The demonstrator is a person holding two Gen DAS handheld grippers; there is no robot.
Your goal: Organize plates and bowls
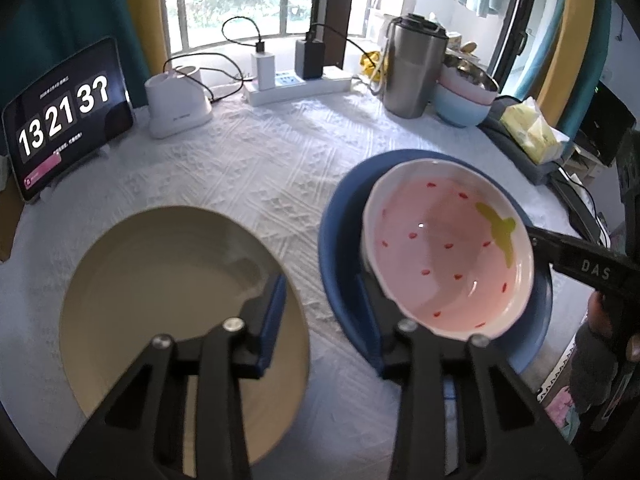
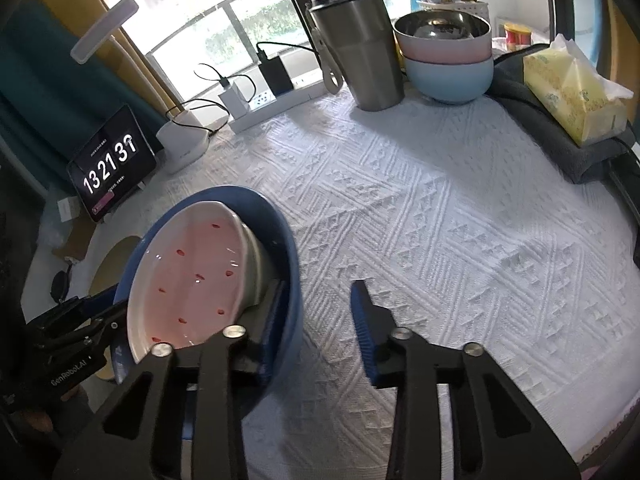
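1. Left claw stands part open over the worktop, gripping nothing.
2. Right claw straddles the blue bowl's rim, pads seemingly apart from it.
3. Strawberry bowl sits tilted inside the blue bowl; a beige plate lies beside.

Four bowls, one tan plate, one steel tumbler.

The pink bowl hides the blue bowl's inside.
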